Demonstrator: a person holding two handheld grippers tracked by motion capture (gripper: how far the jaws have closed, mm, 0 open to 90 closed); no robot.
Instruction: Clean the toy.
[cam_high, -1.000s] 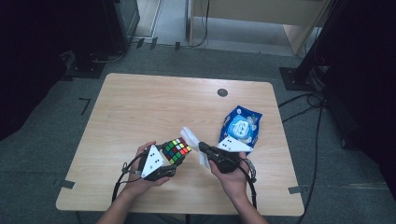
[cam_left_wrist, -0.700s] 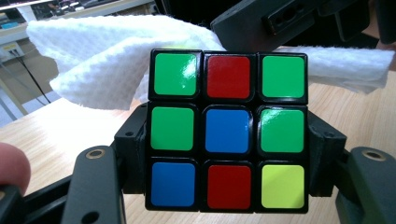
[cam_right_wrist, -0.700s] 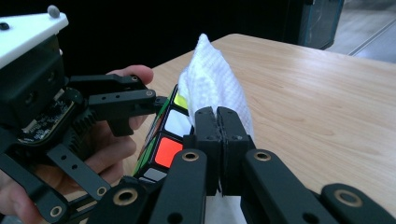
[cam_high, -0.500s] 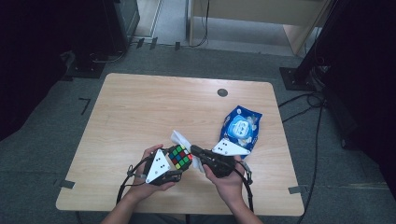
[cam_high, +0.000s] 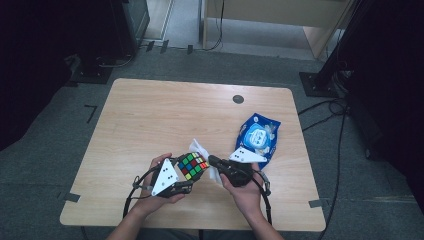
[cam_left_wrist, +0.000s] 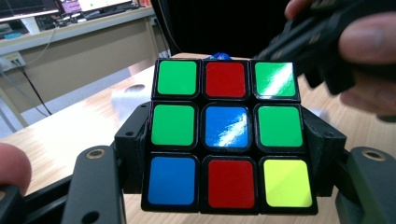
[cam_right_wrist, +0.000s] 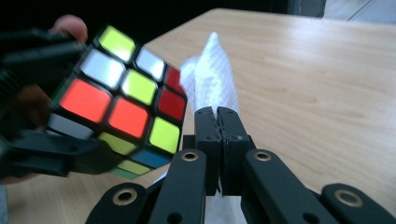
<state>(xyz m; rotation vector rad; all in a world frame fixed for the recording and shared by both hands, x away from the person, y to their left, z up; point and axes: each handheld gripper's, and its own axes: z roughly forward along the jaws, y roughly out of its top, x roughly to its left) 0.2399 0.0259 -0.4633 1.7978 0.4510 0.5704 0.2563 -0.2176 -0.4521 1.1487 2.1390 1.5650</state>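
Observation:
A scrambled colour cube (cam_high: 192, 165) (cam_left_wrist: 227, 135) (cam_right_wrist: 123, 100) is held off the table near its front edge, clamped between the jaws of my left gripper (cam_high: 186, 176) (cam_left_wrist: 227, 154). Just to its right, my right gripper (cam_high: 212, 161) (cam_right_wrist: 218, 116) is shut on a white wipe (cam_high: 204, 154) (cam_right_wrist: 211, 79), which stands up from its closed jaws beside the cube. In the right gripper view the cube's side with orange, yellow and white squares sits just left of the wipe. Whether the wipe touches the cube I cannot tell.
A blue wipes packet (cam_high: 258, 138) lies on the wooden table (cam_high: 150, 115) to the right of my hands. A small round dark spot (cam_high: 238, 99) sits near the far edge. Black stands and cables are on the floor around the table.
The cube in my left gripper has tilted and shifted slightly toward the right gripper. The wipe stays pinched in the right gripper beside it.

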